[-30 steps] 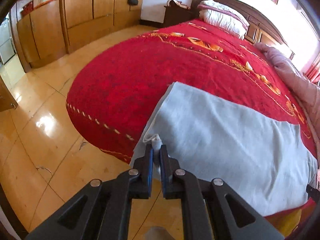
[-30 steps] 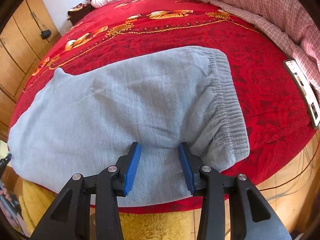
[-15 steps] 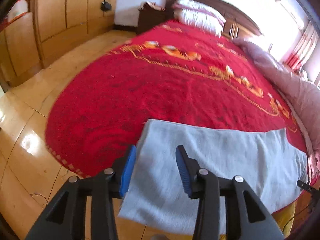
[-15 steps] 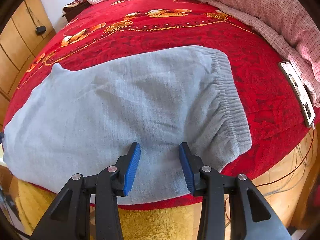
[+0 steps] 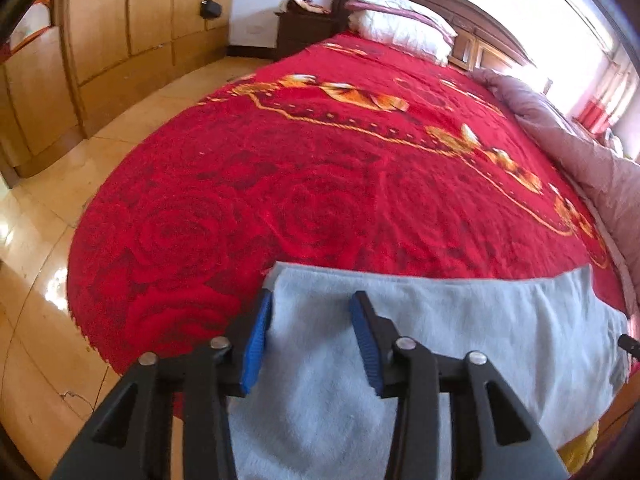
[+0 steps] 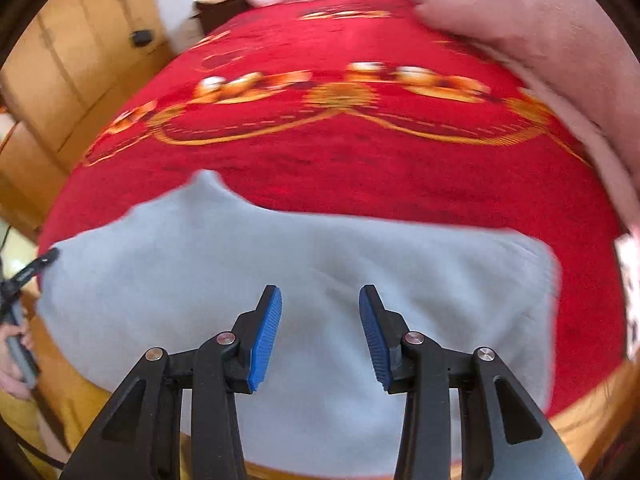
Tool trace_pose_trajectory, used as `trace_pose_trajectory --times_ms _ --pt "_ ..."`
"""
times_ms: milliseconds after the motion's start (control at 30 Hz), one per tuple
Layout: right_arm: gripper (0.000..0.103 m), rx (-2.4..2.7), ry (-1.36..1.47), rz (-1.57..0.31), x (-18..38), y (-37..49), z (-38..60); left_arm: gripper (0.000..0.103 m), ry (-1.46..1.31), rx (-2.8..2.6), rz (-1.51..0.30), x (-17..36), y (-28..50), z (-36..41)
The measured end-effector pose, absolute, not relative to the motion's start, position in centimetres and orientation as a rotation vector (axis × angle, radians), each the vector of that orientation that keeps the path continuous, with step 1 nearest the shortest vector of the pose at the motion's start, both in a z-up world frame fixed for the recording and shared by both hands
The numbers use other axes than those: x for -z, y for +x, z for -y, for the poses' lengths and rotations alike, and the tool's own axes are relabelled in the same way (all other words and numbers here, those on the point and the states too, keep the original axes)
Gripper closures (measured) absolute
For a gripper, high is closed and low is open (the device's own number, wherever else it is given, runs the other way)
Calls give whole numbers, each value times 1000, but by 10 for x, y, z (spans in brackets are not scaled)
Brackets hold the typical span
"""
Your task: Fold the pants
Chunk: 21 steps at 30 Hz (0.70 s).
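A second ago the left gripper [image 5: 310, 330] was clamped on the leg-end corner of the pants [image 5: 460, 340]; it has since let go, and its jaws now stand wide apart over the cloth with nothing between them. The right gripper [image 6: 320, 328] has stayed spread and empty throughout, but its view has swung and blurred, so that hand is on the move.

Nearest, the grey pants [image 6: 320, 248] lie flat along the foot edge of the bed, laid lengthwise in one long band, the leg end under the left gripper and the waist end to the right. Beyond them stretches the red blanket [image 5: 320, 184] with its gold border, then a pink quilt [image 5: 592, 160] bunched along the far side and white pillows [image 5: 400, 26] at the headboard.

Judging by this, one fold is down and released; the next likely calls for fresh grasps to bring one end over the other.
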State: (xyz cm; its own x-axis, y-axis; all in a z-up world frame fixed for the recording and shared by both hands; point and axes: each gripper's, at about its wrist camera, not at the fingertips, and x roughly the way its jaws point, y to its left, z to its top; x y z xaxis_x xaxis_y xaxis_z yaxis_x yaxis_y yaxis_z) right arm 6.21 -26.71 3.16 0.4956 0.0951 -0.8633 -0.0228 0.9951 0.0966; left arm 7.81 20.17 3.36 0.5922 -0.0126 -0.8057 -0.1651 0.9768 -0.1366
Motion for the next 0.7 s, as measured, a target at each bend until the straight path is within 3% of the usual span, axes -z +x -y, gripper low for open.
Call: trace_pose_trajectory --times_ms 100,267,633,700 --pt "60 -165 38 -1053 -29 83 233 88 -235 -105 -938 -33 82 -206" --pt "61 -241 -33 -1091 -6 114 187 97 -243 -87 -938 -35 83 -210" --pt "61 -176 -60 -1048 -13 133 178 97 -244 -90 -947 -37 86 -216" --pt "61 -178 -69 -1024 -26 115 183 86 -279 -46 -943 -42 79 -217"
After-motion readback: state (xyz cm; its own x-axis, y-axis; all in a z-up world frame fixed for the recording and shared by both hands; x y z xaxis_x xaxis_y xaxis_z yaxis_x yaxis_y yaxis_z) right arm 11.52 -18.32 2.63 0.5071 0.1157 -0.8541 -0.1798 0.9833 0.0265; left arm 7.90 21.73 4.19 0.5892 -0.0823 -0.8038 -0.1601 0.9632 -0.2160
